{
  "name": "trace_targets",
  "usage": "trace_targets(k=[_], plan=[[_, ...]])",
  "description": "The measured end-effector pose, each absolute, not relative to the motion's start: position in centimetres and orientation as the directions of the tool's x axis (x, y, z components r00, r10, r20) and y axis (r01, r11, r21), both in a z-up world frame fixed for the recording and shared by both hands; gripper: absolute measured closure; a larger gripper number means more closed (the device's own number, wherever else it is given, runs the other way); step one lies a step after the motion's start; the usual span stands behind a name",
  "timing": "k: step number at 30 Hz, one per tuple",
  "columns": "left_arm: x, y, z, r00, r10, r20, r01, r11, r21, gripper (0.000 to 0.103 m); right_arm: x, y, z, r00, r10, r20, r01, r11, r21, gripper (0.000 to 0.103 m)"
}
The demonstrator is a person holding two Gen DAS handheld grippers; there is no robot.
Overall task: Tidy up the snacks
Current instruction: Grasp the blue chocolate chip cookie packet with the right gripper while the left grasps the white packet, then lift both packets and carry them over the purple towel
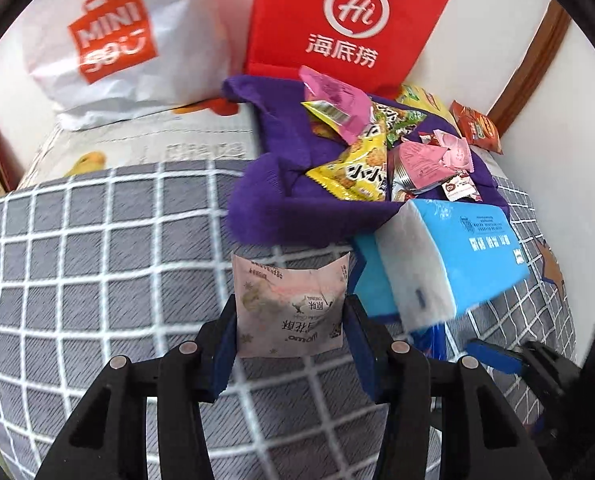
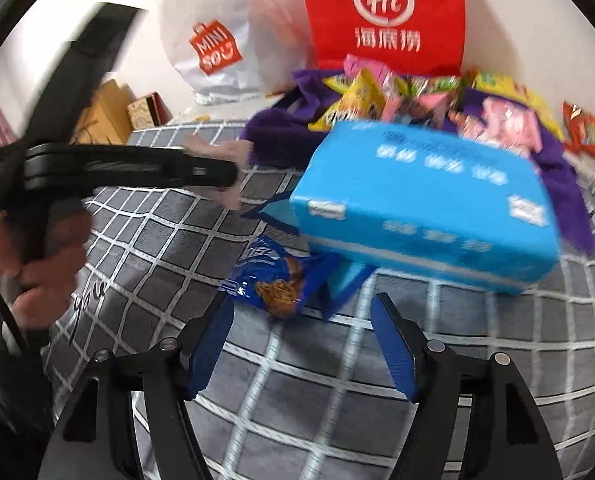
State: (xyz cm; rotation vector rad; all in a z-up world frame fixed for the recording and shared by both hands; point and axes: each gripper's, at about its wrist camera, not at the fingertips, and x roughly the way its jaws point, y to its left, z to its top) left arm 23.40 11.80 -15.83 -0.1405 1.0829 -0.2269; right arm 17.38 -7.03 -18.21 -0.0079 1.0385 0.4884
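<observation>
My left gripper (image 1: pixel 289 316) is shut on a pale pink snack packet (image 1: pixel 291 304), held above the grey checked bedspread (image 1: pixel 97 260). It also shows at the left of the right wrist view (image 2: pixel 233 176), blurred. A purple cloth (image 1: pixel 297 204) holds a heap of yellow, pink and green snack packets (image 1: pixel 361 160). My right gripper (image 2: pixel 301 320) is open and empty, just short of a blue snack packet (image 2: pixel 273 280) lying on the bedspread beside a blue tissue pack (image 2: pixel 425 216).
A red bag (image 1: pixel 337 20) and a white MINISO bag (image 1: pixel 113 40) stand against the wall behind the heap. An orange-red packet (image 1: pixel 477 126) lies at the far right. Boxes (image 2: pixel 137 112) sit off the bed at the left.
</observation>
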Motion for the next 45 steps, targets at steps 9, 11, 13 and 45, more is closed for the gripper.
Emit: trace_targets(k=[9,11,13,45], plan=[[21.3,14.9,-15.5,0.469,-0.273,-0.840,0.087,0.961,-0.264,0.055,18.7,-4.8,-19.4,0.414,0.356,-0.838,-0.249,0.930,0.271,0.020],[21.0,15.3,-15.4,0.476,-0.271,-0.837,0.080,0.961,-0.266,0.055,18.8,-3.9,-19.5,0.435,0.308,-0.846,-0.227,0.947,0.227,0.020],[20.7,15.7,-15.4,0.481,-0.266,-0.836,0.070,0.961,-0.266,0.055,19.0,-2.9,-19.7,0.455,0.253,-0.854,-0.214,0.962,0.171,0.020],[17.7,5.4,-10.2,0.471,-0.339,-0.814,0.171,0.941,-0.293,0.055,12.3,-15.9,-12.0,0.601,0.194,-0.775,-0.233,0.970,0.062,0.058]])
